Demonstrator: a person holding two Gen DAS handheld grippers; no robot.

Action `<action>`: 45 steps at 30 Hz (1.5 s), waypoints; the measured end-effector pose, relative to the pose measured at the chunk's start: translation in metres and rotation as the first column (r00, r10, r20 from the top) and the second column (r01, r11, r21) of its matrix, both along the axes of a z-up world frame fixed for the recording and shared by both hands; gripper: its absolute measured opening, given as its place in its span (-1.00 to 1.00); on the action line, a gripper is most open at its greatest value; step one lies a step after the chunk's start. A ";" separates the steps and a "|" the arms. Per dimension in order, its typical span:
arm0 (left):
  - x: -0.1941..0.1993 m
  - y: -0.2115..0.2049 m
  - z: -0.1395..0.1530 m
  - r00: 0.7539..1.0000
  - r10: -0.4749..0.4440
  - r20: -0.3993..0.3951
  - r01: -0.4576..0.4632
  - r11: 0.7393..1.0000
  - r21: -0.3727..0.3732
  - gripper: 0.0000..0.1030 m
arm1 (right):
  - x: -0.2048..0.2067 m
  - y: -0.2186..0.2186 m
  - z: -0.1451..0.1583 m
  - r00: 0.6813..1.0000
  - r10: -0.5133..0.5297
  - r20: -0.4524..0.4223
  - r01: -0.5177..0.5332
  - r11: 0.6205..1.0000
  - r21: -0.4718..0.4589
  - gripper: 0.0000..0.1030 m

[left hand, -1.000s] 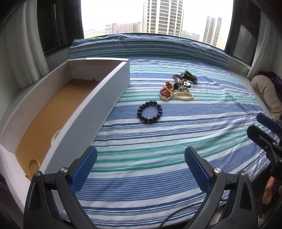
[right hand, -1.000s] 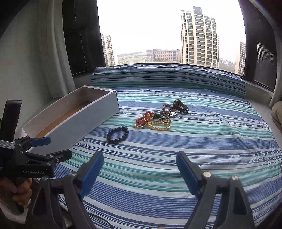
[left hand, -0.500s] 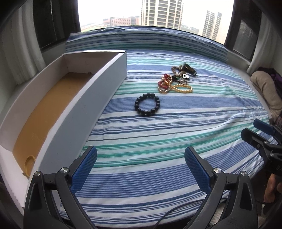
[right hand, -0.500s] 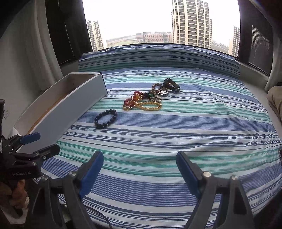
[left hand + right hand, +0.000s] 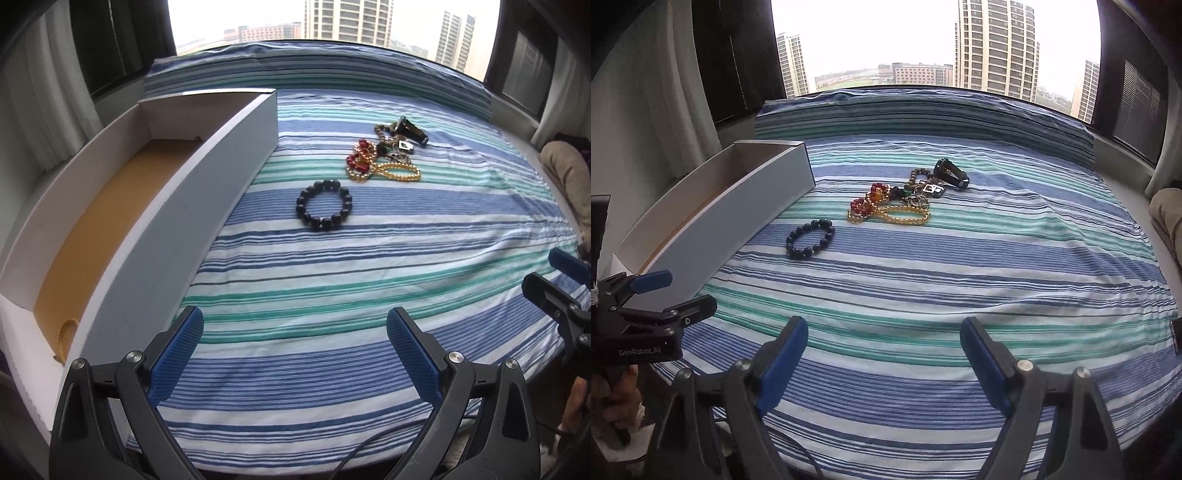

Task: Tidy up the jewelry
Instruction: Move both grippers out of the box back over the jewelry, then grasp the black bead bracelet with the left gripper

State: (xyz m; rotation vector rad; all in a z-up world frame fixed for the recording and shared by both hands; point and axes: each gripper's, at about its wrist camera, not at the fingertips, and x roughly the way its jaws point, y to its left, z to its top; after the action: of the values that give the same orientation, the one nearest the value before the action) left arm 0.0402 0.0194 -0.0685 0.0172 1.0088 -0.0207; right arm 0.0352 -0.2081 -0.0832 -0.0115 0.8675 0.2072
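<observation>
Striped sheet (image 5: 332, 295) bare between box (image 5: 166, 229), black bracelet (image 5: 324, 203); both grippers' jaws wide, empty

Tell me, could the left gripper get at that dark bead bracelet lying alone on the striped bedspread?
Probably yes. The left gripper is open and empty, only bare striped bedspread lies between it and the dark bead bracelet, which sits apart from the jewelry pile.

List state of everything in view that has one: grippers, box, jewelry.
left gripper: open, empty, above the bedspread
right gripper: open, empty, above the bedspread
box: open, no lid, a yellow ring inside at the near end
black bead bracelet: flat on the bedspread, alone, outside the box
jewelry pile: tangled together on the bedspread, outside the box
</observation>
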 end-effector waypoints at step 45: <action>0.132 -0.007 -0.083 0.991 -0.070 -0.118 0.062 0.996 -0.066 -0.81 | 0.085 -0.042 -0.019 0.988 0.056 -0.146 -0.029 0.983 0.182 0.67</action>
State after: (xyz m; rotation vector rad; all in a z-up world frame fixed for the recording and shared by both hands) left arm 0.1718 0.0125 -0.1519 -0.0076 1.1272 -0.1146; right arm 0.1205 -0.2505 -0.1025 0.1553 0.9973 0.3295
